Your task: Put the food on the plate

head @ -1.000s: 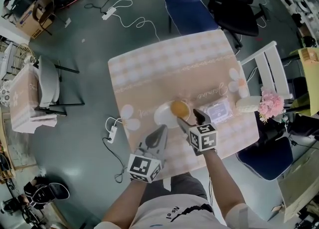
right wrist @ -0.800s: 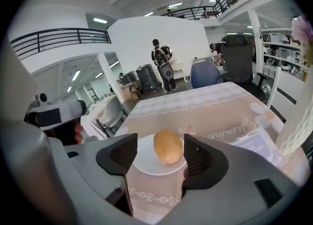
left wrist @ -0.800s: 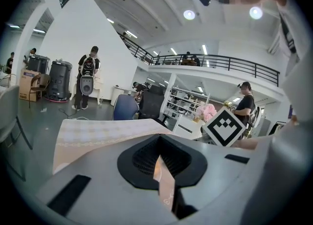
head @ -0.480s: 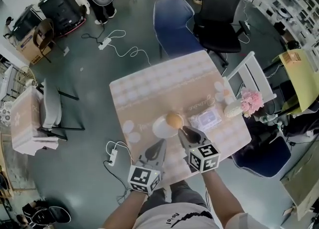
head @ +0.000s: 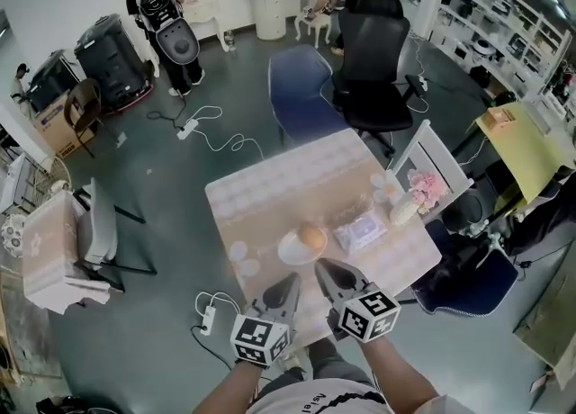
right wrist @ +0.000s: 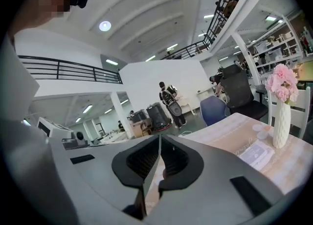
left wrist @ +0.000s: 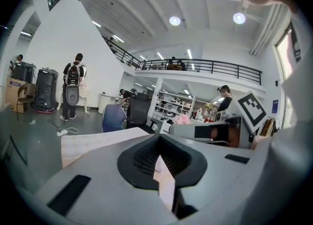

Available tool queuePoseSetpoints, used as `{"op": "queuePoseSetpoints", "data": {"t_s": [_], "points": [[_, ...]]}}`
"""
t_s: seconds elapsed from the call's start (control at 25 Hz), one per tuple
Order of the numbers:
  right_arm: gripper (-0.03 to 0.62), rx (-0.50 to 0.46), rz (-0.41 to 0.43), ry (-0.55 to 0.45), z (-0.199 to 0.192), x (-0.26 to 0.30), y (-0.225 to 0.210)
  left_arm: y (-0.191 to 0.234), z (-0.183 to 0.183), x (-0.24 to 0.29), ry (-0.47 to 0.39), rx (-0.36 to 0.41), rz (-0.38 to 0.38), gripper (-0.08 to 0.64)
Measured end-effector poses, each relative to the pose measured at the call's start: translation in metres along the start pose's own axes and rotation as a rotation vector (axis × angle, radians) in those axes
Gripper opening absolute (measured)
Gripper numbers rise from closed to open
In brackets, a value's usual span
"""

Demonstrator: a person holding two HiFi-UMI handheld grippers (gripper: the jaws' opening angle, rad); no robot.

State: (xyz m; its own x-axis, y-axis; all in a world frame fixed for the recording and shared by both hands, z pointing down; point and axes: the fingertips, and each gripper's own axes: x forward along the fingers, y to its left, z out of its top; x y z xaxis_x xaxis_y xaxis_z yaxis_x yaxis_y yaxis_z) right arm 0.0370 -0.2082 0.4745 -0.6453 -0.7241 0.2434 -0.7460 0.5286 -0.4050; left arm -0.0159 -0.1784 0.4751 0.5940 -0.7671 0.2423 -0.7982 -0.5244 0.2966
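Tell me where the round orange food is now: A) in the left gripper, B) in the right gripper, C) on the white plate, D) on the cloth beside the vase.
C: in the head view the orange food rests on the white plate.

**Head view.** The round orange-brown food [head: 311,238] on the plate [head: 290,251] is too small to identify. Print on the flat packet [head: 359,231] beside it is illegible. The tabletop's [head: 270,189] near edge is hidden behind the left claw [head: 290,281] and right claw [head: 322,267]. Both forearms [head: 396,385] are cut off by the bottom edge.

**Left claw view.** The claw's own grey body blocks the lower half. Only a far strip of tabletop shows, and the plate and food are covered.

**Right claw view.** The claw's body covers the plate. The sliver seen through the narrow slit between its jaws is too little to tell.
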Motion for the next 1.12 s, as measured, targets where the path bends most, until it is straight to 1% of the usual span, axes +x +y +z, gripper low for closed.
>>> {"op": "queuePoseSetpoints", "data": {"t_s": [0.2,0.4,0.72,1.12], "points": [[0.018,-0.011,0.002,-0.035,0.004,-0.018,0.026,-0.015,0.013,-0.02,-0.021,0.018,-0.026,0.006],[0.017,-0.019,-0.003,-0.066,0.009,-0.032,0.041,-0.029,0.023,-0.033,-0.043,0.035,-0.046,0.006],[0.016,-0.04,0.0,-0.09,0.015,-0.041,0.055,-0.035,0.036,-0.046,-0.074,0.06,-0.042,0.006],[0.015,-0.054,0.002,-0.104,0.022,-0.046,0.055,-0.039,0.042,-0.048,-0.091,0.064,-0.037,0.006]]}}
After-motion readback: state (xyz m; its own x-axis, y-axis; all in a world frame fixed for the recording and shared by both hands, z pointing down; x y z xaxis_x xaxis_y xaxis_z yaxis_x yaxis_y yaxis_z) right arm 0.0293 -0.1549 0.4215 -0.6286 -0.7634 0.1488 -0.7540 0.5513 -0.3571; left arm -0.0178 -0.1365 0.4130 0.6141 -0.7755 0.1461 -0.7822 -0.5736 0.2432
